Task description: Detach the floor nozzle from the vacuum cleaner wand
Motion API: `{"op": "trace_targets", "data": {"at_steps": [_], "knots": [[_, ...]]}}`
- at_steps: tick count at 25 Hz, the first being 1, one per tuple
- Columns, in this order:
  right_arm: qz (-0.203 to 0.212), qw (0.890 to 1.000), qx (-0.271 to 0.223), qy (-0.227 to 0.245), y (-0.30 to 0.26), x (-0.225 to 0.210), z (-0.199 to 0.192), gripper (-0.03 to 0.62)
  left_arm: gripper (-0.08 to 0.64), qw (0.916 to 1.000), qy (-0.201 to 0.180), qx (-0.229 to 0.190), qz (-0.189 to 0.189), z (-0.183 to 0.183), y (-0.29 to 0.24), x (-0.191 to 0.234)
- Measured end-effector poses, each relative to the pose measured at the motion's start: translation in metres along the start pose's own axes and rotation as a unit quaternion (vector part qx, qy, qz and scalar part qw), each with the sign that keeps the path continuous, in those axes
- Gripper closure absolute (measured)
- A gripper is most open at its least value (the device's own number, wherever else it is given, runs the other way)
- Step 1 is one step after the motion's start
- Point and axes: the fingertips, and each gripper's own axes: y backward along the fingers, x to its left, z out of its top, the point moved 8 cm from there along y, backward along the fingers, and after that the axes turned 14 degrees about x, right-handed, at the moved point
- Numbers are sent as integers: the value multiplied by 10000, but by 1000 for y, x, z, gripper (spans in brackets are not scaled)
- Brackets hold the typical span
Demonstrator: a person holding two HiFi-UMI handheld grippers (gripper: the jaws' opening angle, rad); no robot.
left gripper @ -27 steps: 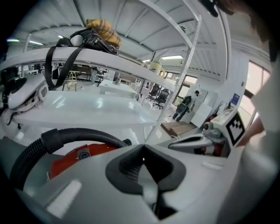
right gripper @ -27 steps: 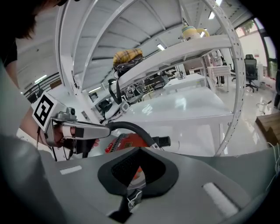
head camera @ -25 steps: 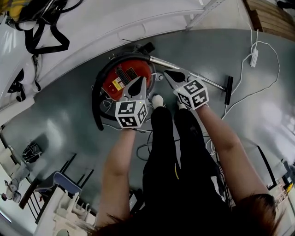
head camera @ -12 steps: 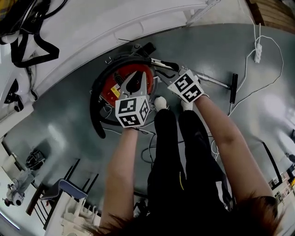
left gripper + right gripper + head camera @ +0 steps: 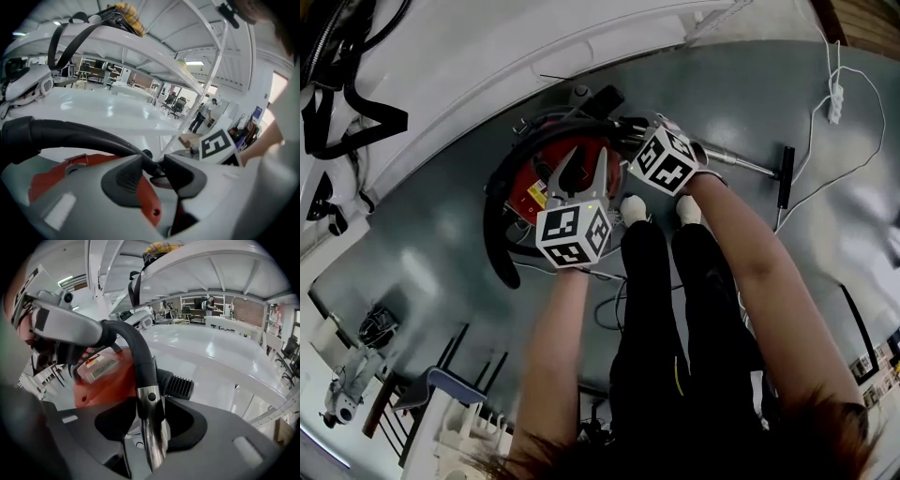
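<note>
The red vacuum canister (image 5: 534,183) sits on the grey floor, with its black hose (image 5: 494,230) curving round the left side. A metal wand (image 5: 736,161) runs right to the black floor nozzle (image 5: 785,187), still joined on. My left gripper (image 5: 586,161) hovers over the canister. Its jaws have just been opening, with the hose (image 5: 93,136) lying beyond them and nothing gripped. My right gripper (image 5: 628,131) is at the wand's hose end. Its jaws have also just been opening and stand either side of the metal tube (image 5: 151,437) without pressing it.
The person's black-trousered legs and white shoes (image 5: 630,208) stand just behind the canister. A white power strip (image 5: 836,103) and its cable trail across the floor at right. A large white curved structure (image 5: 487,56) borders the far side. Chairs (image 5: 441,375) stand at lower left.
Both grippers have dropped toward the vacuum and opened from shut. The right one rolled and shifted up-left onto the wand's hose end. The left one moved over the canister.
</note>
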Motion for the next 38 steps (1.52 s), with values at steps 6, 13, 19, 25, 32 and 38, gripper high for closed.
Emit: {"op": "trace_targets", "data": {"at_steps": [6, 13, 19, 25, 32, 38], "knots": [[-189, 9969, 329, 686, -14, 0, 7, 431, 408, 9998, 157, -31, -85, 6, -6, 5], [-315, 9954, 366, 827, 3, 16, -10, 431, 414, 9993, 350, 39, -141, 1, -5, -1], [-622, 9943, 252, 827, 23, 29, -22, 430, 400, 9959, 805, 131, -397, -19, 4, -20], [-854, 9934, 50, 761, 47, 34, -31, 430, 330, 9820, 1797, 20, -573, -30, 5, -28], [-915, 9918, -279, 848, 75, 48, -39, 430, 175, 9784, 1760, -885, -635, 0, 1, -27], [-1002, 9903, -506, 816, 86, 53, -46, 428, 321, 9714, 1981, -1079, -746, 7, 6, -31]]}}
